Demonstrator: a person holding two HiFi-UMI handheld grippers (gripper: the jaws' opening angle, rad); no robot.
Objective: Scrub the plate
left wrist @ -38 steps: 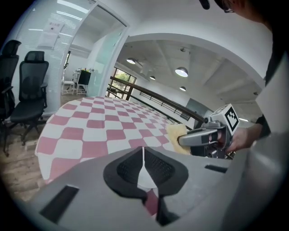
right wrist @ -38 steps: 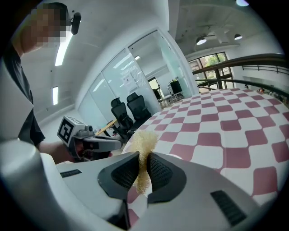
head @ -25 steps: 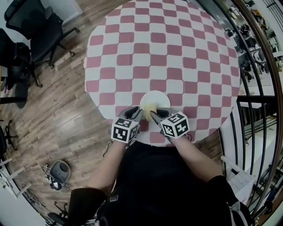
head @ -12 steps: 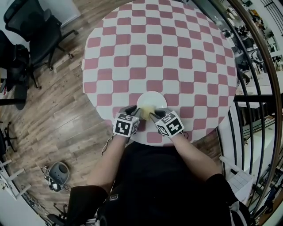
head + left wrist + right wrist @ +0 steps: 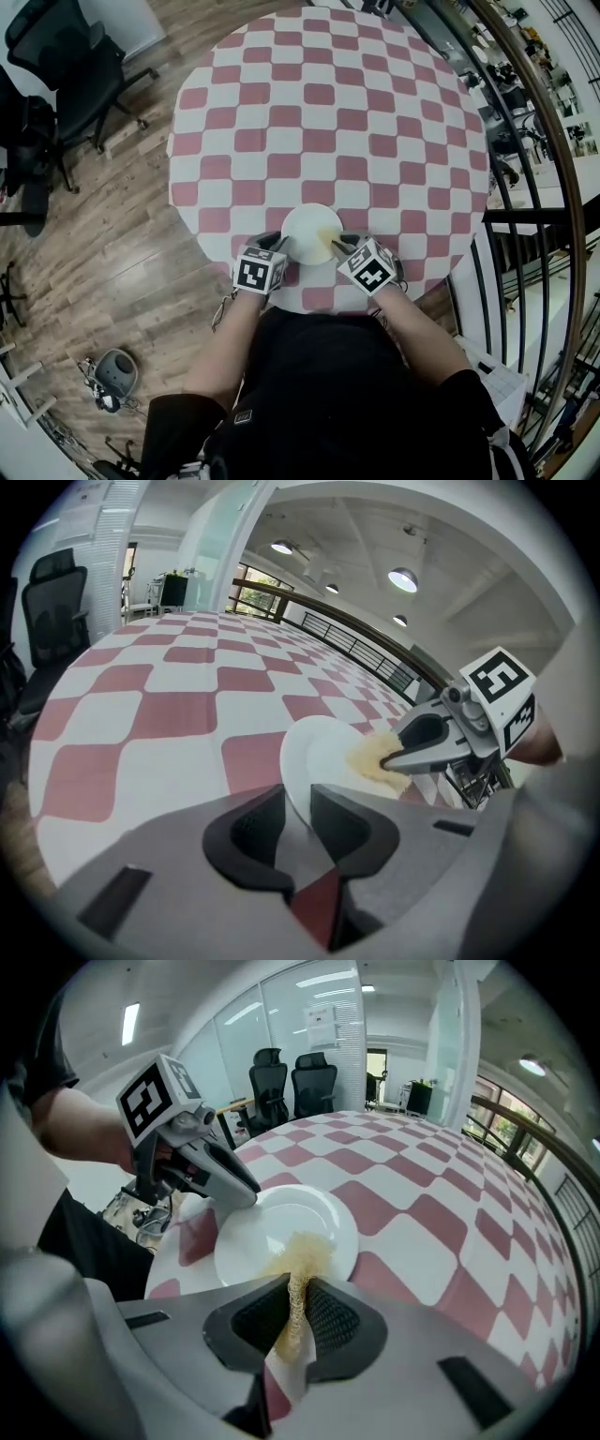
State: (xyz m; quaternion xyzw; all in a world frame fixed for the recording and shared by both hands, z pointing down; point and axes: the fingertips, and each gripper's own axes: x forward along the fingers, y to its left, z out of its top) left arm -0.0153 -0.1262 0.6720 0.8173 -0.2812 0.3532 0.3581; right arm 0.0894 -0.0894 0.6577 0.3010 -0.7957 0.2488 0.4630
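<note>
The head view looks steeply down from above the person onto the round checkered desk and the wooden floor. The left tool view rides low, close behind its jaws, facing across the desk toward the railing. The right tool view faces the office chairs. All three views share the plate, and each tool view shows the opposite tool.

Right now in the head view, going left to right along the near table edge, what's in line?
left gripper → plate → yellow scrub pad → right gripper
</note>
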